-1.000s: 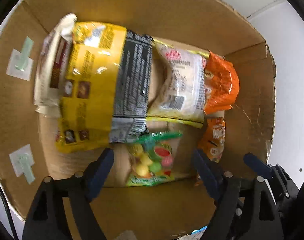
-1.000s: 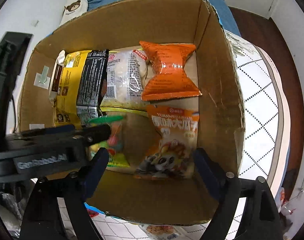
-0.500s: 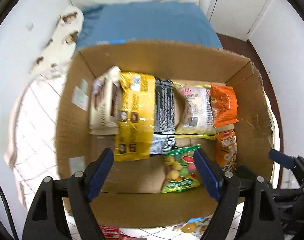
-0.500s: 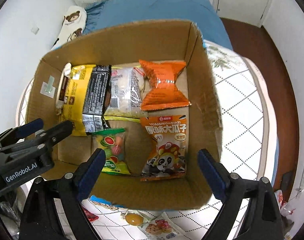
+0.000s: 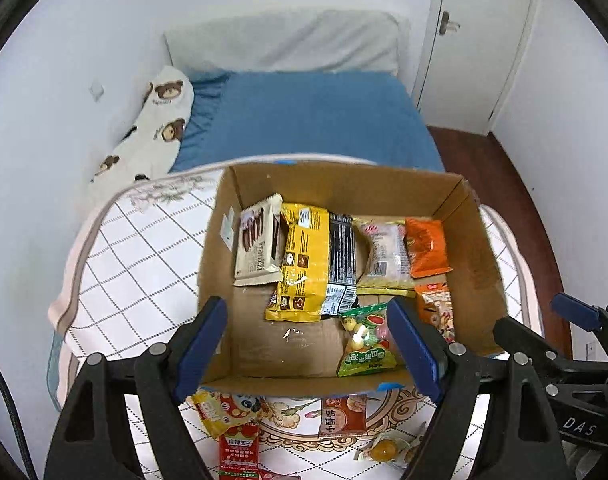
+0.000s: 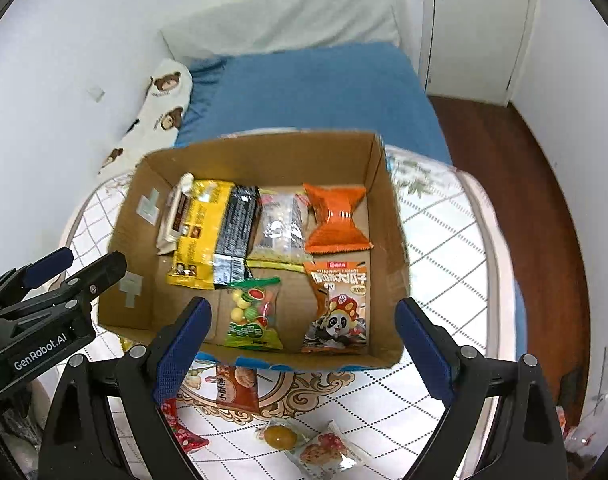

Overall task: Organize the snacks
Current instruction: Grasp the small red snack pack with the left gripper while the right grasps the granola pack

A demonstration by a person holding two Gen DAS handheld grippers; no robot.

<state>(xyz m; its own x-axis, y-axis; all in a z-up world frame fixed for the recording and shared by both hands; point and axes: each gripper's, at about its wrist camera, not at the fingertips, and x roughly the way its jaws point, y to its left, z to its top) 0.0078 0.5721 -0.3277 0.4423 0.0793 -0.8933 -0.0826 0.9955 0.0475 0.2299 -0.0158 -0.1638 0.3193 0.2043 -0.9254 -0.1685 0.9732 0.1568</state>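
An open cardboard box (image 5: 264,344) (image 6: 264,152) on a round table holds several snack packs: a yellow-black bag (image 5: 311,264) (image 6: 212,232), a beige chocolate pack (image 5: 258,244), a clear bag (image 6: 282,224), an orange pack (image 6: 337,216), a panda seed bag (image 6: 337,304) and a green fruit-candy bag (image 5: 363,340) (image 6: 254,312). My left gripper (image 5: 307,348) is open and empty above the box's near wall. My right gripper (image 6: 302,348) is open and empty there too.
Loose snacks lie on the tablecloth in front of the box: a red pack (image 5: 238,444), a brown pack (image 6: 236,388), a yellow candy (image 6: 280,436), a cookie pack (image 6: 323,452). A blue bed (image 5: 304,120) stands behind the table, a door (image 5: 475,40) at back right.
Both grippers have pulled back up and away from the box; the left came out from inside it. The whole box, table and bed now show. The snacks in the box have not moved.
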